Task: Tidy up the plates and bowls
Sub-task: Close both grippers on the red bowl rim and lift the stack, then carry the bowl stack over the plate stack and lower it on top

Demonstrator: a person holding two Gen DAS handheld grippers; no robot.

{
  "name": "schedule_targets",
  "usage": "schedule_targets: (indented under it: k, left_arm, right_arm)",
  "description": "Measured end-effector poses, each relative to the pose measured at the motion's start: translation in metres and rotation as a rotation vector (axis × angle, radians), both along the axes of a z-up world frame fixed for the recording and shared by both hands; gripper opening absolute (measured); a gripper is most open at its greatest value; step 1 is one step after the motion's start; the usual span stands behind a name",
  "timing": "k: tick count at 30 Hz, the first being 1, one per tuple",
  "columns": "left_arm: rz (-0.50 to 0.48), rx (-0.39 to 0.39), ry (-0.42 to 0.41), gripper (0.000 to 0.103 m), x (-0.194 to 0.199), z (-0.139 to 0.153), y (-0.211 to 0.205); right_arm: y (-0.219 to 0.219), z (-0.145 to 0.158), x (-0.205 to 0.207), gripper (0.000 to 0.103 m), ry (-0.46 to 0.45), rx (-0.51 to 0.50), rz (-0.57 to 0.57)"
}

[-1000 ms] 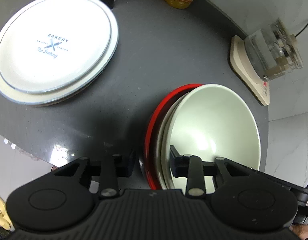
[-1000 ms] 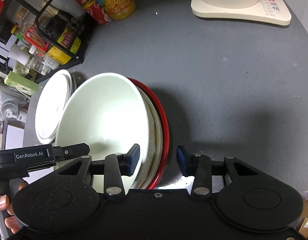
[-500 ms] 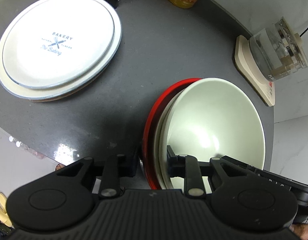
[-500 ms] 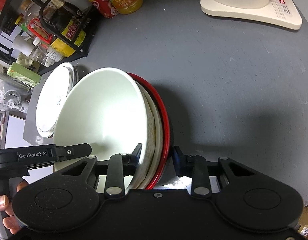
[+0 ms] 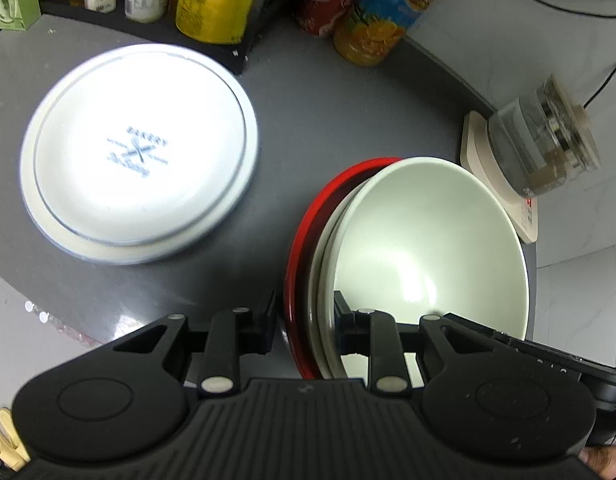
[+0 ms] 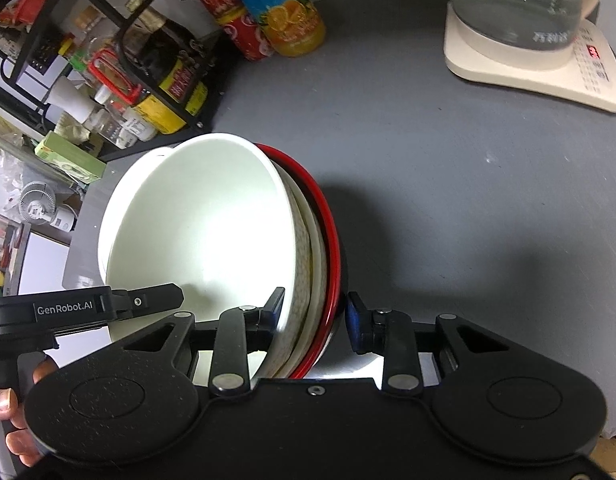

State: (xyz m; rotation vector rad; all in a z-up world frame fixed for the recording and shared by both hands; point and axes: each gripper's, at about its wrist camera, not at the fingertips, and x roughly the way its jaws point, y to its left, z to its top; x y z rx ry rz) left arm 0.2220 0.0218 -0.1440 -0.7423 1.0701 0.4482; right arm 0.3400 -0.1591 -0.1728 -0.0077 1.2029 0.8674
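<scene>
A nested stack of bowls, a pale white bowl (image 5: 428, 248) inside other white ones and a red bowl (image 5: 301, 240) outermost, is held tilted between both grippers. My left gripper (image 5: 303, 330) is shut on the stack's rim, one finger outside the red bowl and one inside the white. From the opposite side, my right gripper (image 6: 314, 316) is shut on the rim of the same white bowl (image 6: 195, 224) and red bowl (image 6: 332, 248). A stack of white plates (image 5: 135, 152) with blue "Bakery" print lies on the grey table to the left.
A glass kettle on a cream base (image 5: 544, 148) (image 6: 524, 32) stands at the right. An orange juice bottle (image 5: 380, 20), a red can (image 5: 324, 8) and a black rack of jars (image 5: 211, 0) line the back. The table edge (image 5: 47, 292) curves nearby. A hand (image 6: 7, 412) grips the left tool.
Both grippers have narrowed onto the bowl stack's rim. Both views have pulled back and the bottles and rack have come into sight, with the stack staying between the fingers.
</scene>
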Motion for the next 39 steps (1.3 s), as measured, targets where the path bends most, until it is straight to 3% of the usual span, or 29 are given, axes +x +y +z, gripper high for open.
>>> schedule_targets:
  k: [21,39]
  left_arm:
    - [0.011,0.034,-0.058,0.026,-0.019,0.035,0.084]
    - [0.022,0.019,-0.045,0.026,-0.039,0.022,0.163]
  right_arm:
    - [0.086,0.039,-0.022,0.03,-0.059,0.028,0.027]
    - [0.173,0.037,-0.048,0.03,-0.048,-0.003,0.041]
